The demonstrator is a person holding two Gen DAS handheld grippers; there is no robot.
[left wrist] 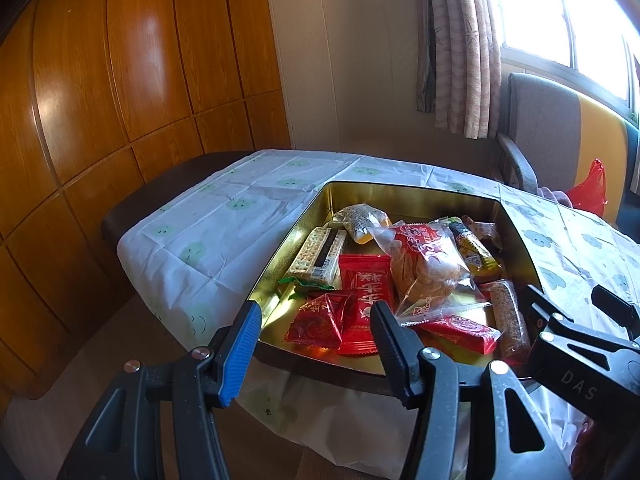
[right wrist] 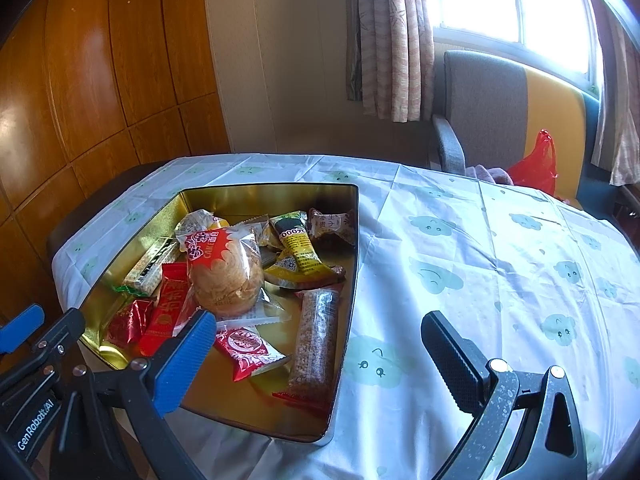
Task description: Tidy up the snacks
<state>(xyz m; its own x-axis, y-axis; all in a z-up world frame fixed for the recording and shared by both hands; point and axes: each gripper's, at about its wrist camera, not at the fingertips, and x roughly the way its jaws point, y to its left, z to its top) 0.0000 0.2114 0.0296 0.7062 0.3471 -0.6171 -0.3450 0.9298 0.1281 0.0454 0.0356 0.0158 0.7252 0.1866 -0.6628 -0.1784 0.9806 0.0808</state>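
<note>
A gold tin box [left wrist: 280,248] [right wrist: 352,264] sits on the table and holds several snack packets. A clear-wrapped cake [left wrist: 428,264] [right wrist: 226,272] lies in the middle, among red packets [left wrist: 364,300] [right wrist: 164,308], a cracker pack [left wrist: 318,256], a yellow packet [right wrist: 300,252] and a grain bar [left wrist: 510,316] [right wrist: 316,340]. My left gripper [left wrist: 316,320] is open and empty at the box's near edge. My right gripper [right wrist: 316,336] is open and empty, over the box's near right corner; it also shows in the left wrist view [left wrist: 576,300].
The table wears a white cloth with green cloud faces [right wrist: 500,264]. An armchair [right wrist: 480,112] with a red plastic bag [right wrist: 536,164] stands behind the table under the window. Wooden cabinet panels [left wrist: 120,80] line the left wall.
</note>
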